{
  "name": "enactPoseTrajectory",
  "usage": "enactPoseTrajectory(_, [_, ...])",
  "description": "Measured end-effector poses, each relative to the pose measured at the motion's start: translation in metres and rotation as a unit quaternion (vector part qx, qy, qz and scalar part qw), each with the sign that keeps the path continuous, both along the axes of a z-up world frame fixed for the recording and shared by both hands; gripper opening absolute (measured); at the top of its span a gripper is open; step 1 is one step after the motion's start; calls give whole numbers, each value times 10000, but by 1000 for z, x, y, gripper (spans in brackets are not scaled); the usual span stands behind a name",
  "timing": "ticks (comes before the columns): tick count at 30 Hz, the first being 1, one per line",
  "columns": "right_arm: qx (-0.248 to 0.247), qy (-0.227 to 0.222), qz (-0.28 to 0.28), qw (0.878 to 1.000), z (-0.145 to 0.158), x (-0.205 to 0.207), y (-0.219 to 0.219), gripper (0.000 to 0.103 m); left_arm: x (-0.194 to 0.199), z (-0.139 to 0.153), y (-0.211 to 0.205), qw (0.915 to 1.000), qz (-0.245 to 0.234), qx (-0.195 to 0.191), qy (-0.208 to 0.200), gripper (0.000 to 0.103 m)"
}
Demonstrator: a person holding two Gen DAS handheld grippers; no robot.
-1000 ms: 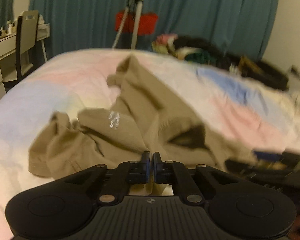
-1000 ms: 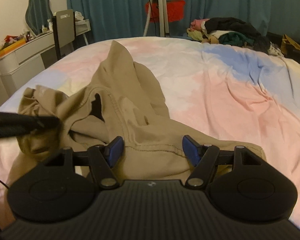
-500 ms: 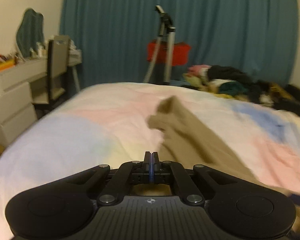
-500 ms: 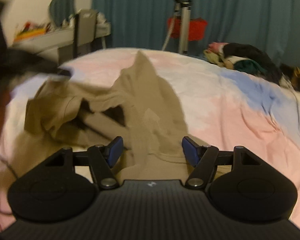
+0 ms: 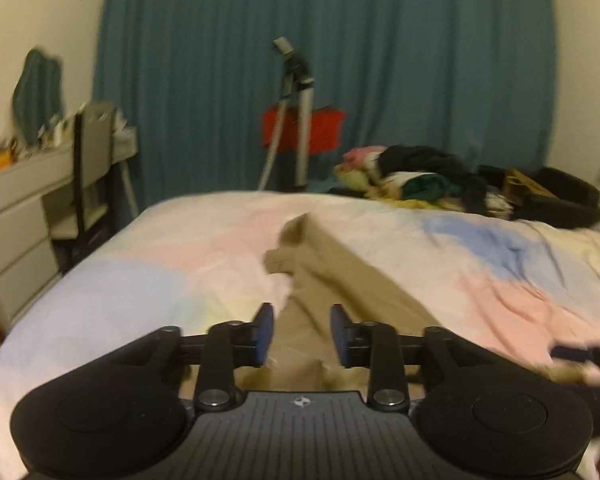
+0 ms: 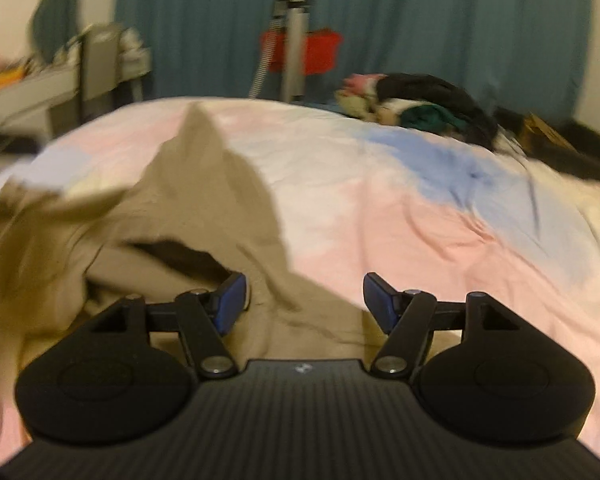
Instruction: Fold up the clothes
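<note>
Khaki garment loose on the bed, both tools free

Our left tool is opening above the garment, nothing pinched; our right tool stands apart over its crumpled near edge. It lies rumpled on the bed. We judge it light, soft and floppy; best gripped at a hem or corner.

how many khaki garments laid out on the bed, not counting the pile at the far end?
1. A single khaki garment lies crumpled on the pastel bedspread, in front of both grippers. More clothes sit in the heap at the far end; some may be hidden there.
</note>
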State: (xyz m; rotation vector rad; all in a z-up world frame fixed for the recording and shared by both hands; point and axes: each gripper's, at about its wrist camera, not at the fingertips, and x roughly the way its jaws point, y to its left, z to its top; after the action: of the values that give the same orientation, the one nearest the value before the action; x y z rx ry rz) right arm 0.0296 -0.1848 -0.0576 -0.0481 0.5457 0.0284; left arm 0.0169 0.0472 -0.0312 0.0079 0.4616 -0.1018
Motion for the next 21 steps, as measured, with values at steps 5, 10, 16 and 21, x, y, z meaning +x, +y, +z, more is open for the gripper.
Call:
enactPoseTrajectory(5, [318,-253,-662,9970,7,1,-26,67,-14,-14,-32,9958,-805,299,329,45])
enactPoseTrajectory(10, [547,-259,-899,9941,10,8,-42,67,8,-49,-57,9884,-815,842,963,47])
enactPoseTrajectory(16, [675,-186,-576,9959,8,8,-33,67,19,-69,-66,9818,-518,1507,1033,21])
enactPoseTrajectory(21, [662,-274,-134,9973,9,4,-17,67,3,-39,-46,9914,-603,929,696,12])
